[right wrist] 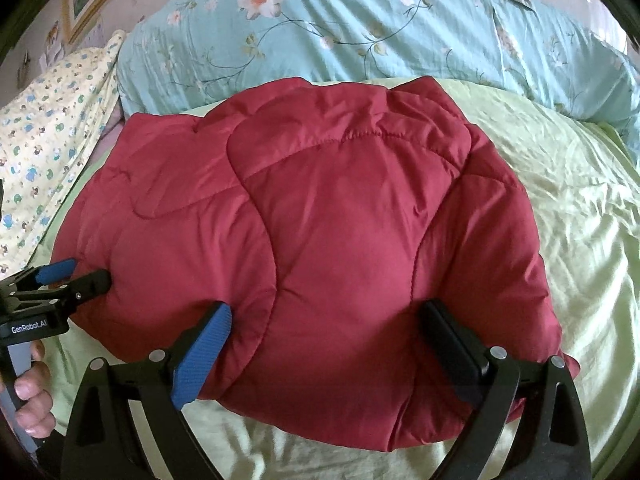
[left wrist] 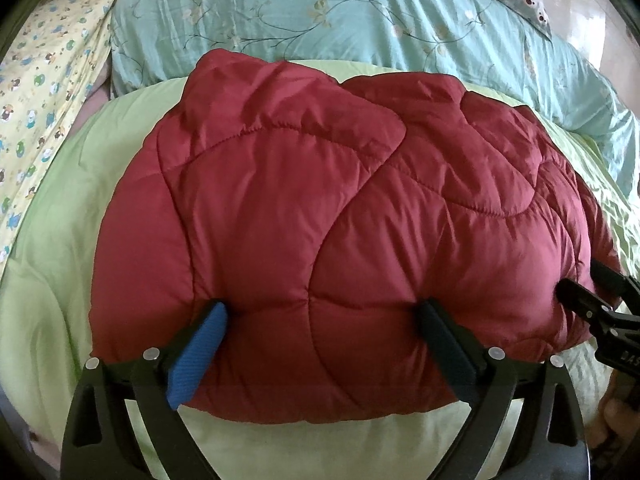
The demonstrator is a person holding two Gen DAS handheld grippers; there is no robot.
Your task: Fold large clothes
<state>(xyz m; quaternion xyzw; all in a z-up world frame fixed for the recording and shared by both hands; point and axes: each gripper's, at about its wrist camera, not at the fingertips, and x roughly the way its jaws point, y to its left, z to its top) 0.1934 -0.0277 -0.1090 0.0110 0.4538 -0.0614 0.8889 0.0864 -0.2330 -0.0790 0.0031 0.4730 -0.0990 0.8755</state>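
Left gripper is reaching forward, jaws spread wide | right gripper is reaching alongside it, jaws likewise spread | person's left hand is gripping the left handle, fingers curled round.

Both cameras sit low and close behind their own fingers, looking forward and slightly down across the bed toward the pillows. The left wrist view looks over the left part of the red jacket, with the right gripper entering at its right edge. The right wrist view looks over the jacket's right part, with the left gripper at its left edge. Both share the jacket, the green sheet, the blue floral quilt and the yellow pillow beyond.
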